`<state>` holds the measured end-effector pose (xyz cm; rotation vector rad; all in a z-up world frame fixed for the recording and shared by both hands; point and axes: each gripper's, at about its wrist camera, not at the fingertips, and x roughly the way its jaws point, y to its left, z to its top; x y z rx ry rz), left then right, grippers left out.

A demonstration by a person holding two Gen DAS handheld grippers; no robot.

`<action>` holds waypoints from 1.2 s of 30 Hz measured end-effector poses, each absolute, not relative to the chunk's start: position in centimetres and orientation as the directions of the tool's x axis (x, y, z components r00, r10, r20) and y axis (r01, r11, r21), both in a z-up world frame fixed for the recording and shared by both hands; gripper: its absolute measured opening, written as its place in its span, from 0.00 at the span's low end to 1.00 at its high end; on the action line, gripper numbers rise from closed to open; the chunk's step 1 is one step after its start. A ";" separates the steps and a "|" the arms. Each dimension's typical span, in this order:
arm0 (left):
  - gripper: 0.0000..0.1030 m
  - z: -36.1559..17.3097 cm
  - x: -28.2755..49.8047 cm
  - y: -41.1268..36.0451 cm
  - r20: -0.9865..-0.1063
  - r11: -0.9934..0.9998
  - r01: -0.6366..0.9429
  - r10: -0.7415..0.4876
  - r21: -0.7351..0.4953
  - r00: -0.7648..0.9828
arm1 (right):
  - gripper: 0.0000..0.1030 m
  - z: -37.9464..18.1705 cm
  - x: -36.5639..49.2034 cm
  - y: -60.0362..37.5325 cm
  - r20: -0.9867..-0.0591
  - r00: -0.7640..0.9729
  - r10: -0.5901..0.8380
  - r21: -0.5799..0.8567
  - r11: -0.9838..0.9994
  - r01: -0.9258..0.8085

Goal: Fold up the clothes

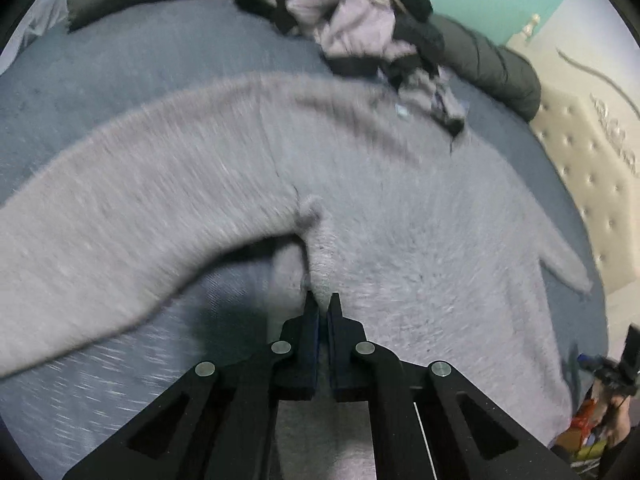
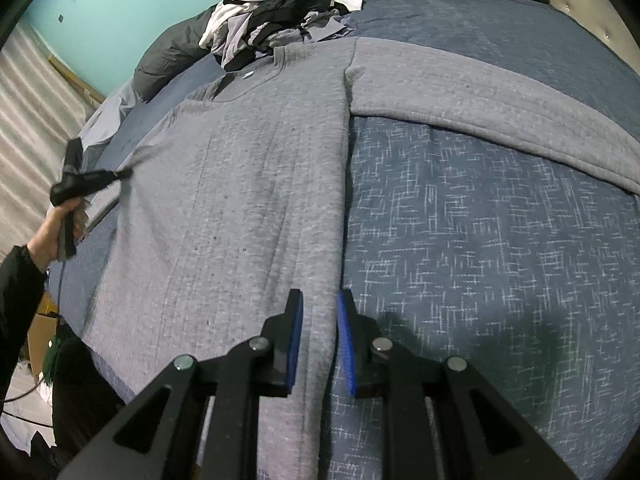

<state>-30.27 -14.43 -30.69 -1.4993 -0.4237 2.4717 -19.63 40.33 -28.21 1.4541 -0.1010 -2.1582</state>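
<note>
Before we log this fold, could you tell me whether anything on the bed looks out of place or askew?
Nothing looks damaged. The grey sweater lies flat, one sleeve stretched sideways, unfolded. The left gripper pinches a bunched ridge of fabric near the other armpit. A jumbled clothes pile sits by the collar.

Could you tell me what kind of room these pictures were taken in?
Most likely a bedroom. A grey sweater lies spread on a bed with a blue patterned cover, a tufted headboard stands at one end, and a pile of unfolded clothes waits near a teal wall.
</note>
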 end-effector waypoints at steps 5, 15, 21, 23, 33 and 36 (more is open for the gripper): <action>0.03 -30.7 -30.3 -16.4 -0.827 -0.924 0.002 0.341 -0.382 -0.446 | 0.16 -28.3 -19.6 40.4 -0.844 -0.265 -0.466 0.357 -0.858 0.371; 0.20 -32.7 -29.4 -18.6 -0.852 -0.911 0.072 0.350 -0.407 -0.391 | 0.31 -29.8 -19.4 39.5 -0.872 -0.196 -0.448 0.364 -0.863 0.351; 0.20 -31.7 -26.3 -17.7 -0.859 -0.925 -0.020 0.361 -0.380 -0.364 | 0.42 -30.3 -19.2 38.8 -0.878 -0.175 -0.445 0.370 -0.865 0.339; 0.21 -31.8 -25.0 -17.4 -0.862 -0.921 -0.041 0.377 -0.386 -0.339 | 0.42 -30.1 -19.1 38.7 -0.877 -0.179 -0.446 0.370 -0.865 0.340; 0.33 -32.8 -17.8 -14.4 -0.892 -0.921 -0.136 0.388 -0.365 -0.232 | 0.42 -28.9 -18.0 38.3 -0.882 -0.184 -0.435 0.360 -0.871 0.334; 0.33 -33.6 -16.8 -13.4 -0.891 -0.916 -0.148 0.398 -0.373 -0.219 | 0.42 -28.6 -17.6 38.1 -0.878 -0.184 -0.443 0.368 -0.868 0.332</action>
